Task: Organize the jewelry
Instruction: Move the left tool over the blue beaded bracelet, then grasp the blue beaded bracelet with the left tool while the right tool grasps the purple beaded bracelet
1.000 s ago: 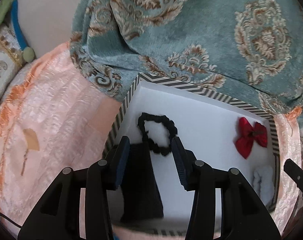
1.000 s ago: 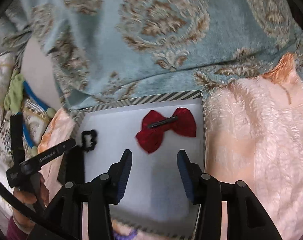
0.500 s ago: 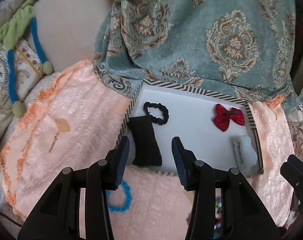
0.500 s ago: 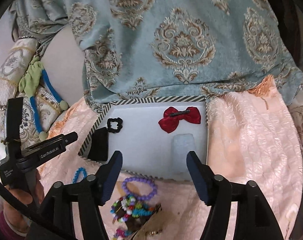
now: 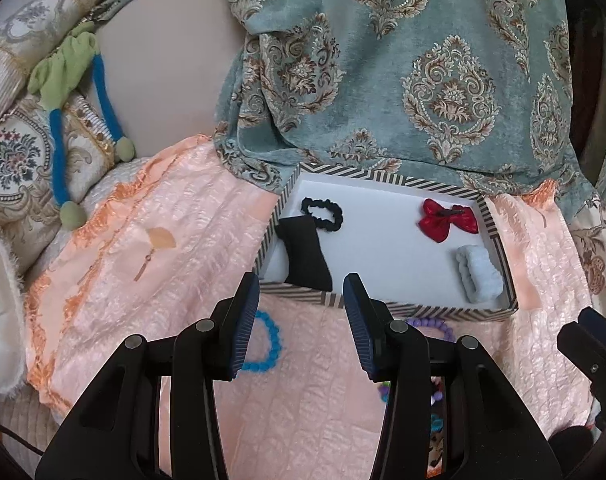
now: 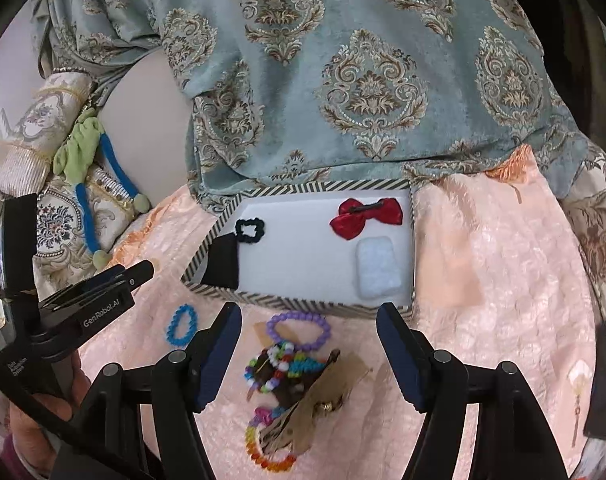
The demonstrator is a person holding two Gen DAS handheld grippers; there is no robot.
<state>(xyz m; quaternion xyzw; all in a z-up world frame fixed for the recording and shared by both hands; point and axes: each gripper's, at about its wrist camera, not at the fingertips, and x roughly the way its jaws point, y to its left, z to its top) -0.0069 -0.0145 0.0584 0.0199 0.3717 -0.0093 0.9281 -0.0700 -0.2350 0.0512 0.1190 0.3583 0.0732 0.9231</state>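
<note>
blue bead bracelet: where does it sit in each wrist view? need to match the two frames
Left wrist: blue bead bracelet lies on the peach cloth, lower centre, partly hidden behind the left gripper finger.
Right wrist: blue bead bracelet lies whole at lower left, on the peach cloth.
Shared landmark: the striped box; in both views the bracelet lies just outside its near wall, below the black pouch.

Right hand-held gripper (image 6: 309, 356) agape above bead bracelets (image 6: 287, 368); striped tray (image 6: 303, 304) beyond.

A striped-rim tray (image 6: 223, 220) ahead of the right gripper (image 6: 309, 346) holds a black scrunchie (image 6: 250, 231), red bow clip (image 6: 365, 216) and pale-blue band (image 6: 377, 267); bead bracelets (image 6: 281, 364) lie heaped between its fingers.
</note>
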